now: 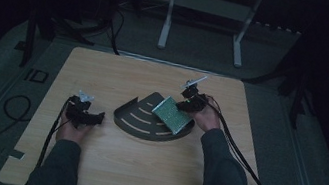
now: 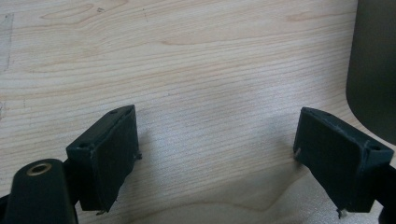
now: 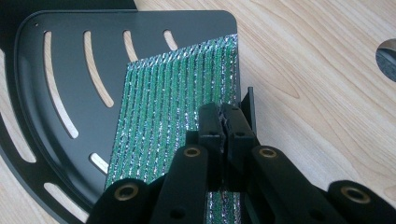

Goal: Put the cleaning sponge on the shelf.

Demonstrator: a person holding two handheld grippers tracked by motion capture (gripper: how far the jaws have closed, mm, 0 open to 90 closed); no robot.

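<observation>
High view: right hand-held gripper (image 1: 189, 102) clamped on green sponge (image 1: 172, 114) tilted over black tray (image 1: 140, 121) on desk (image 1: 110, 164). Left gripper view: left hand-held gripper (image 2: 215, 154) spread wide over bare desk, beside tray. Right gripper view: jaws pinching sponge edge.

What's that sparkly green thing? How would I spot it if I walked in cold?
Find the wooden table, then the black slotted corner tray at its middle. On the tray's right side lies a green glittery ribbed pad, pinched at its edge by the right gripper; nothing else there is green.
</observation>
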